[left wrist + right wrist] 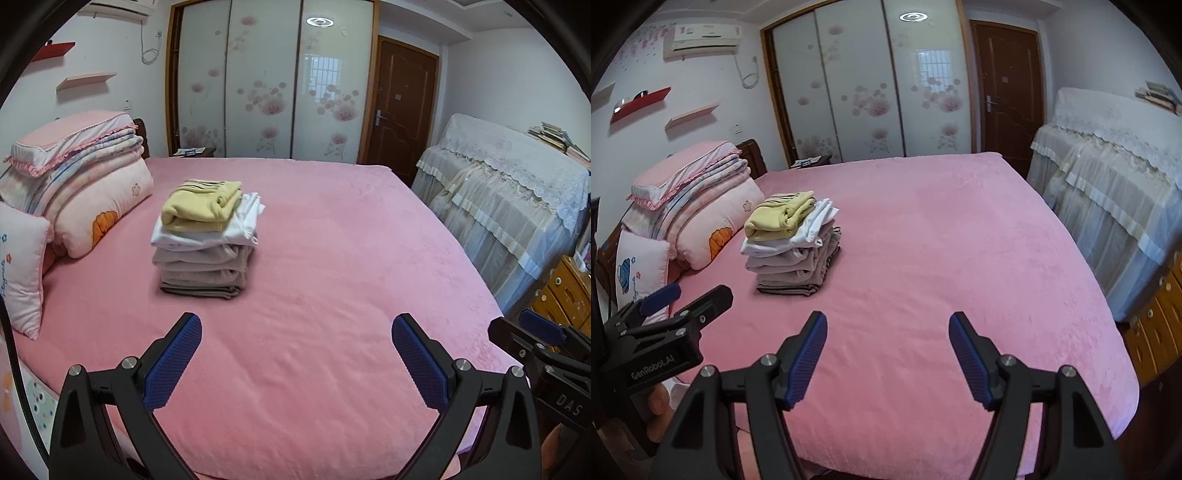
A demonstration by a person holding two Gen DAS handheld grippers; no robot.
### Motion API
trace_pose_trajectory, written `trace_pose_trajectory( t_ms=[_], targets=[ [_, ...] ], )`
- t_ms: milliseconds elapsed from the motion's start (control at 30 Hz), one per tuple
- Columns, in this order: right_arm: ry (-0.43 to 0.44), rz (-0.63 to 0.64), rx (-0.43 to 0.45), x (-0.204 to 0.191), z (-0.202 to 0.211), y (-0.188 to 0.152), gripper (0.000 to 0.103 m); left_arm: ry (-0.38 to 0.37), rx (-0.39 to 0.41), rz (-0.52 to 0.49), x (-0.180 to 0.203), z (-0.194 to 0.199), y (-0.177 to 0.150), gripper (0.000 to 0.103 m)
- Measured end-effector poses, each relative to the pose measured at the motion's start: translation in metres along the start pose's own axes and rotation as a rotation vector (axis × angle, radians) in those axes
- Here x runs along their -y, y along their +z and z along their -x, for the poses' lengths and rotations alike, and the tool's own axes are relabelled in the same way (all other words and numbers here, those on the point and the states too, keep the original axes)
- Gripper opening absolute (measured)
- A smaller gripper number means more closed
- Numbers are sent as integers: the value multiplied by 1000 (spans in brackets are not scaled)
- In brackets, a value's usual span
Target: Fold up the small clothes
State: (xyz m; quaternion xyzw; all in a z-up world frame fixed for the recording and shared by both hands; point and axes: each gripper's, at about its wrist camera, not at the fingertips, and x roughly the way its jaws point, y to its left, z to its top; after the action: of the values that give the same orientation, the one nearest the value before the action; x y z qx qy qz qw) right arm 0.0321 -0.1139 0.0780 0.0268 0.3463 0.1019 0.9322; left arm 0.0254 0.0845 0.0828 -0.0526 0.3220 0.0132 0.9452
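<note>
A stack of folded small clothes sits on the pink bed, left of centre: grey-brown pieces below, a white one, a yellow one on top. It also shows in the right wrist view. My left gripper is open and empty, held above the bed's near part, short of the stack. My right gripper is open and empty, beside it over the near bed. Each gripper shows at the edge of the other's view: the right gripper, the left gripper.
Folded quilts and pillows are piled at the bed's left head end. A lace-covered piece of furniture stands right of the bed, with a wooden drawer unit nearer. Wardrobe doors and a brown door lie behind.
</note>
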Motion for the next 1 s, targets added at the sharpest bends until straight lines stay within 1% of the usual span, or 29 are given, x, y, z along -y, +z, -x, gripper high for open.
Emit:
trace_pose_trajectory(
  t_ms=[233,300,400,533,600,700,1000],
  targets=[
    [-60,-65,11,15,10,-28,69,19,-20,-40,22,7,-20,102],
    [-64,-78,6,18,10,-33,69,28,-22,-31,23,8,-23,102],
    [-65,-92,-6,18,8,-40,69,21,-35,-11,22,8,-26,102],
    [-68,-83,-38,16,0,-47,69,37,-46,-18,22,6,-31,102],
    [-76,-72,-44,12,-3,-49,69,53,-49,-28,22,4,-31,102],
    [-74,-60,-50,8,-5,-51,69,55,-59,-32,22,0,-33,102],
    [-99,-19,-32,-1,-2,-52,69,76,-76,-10,17,-4,-36,102]
  ],
)
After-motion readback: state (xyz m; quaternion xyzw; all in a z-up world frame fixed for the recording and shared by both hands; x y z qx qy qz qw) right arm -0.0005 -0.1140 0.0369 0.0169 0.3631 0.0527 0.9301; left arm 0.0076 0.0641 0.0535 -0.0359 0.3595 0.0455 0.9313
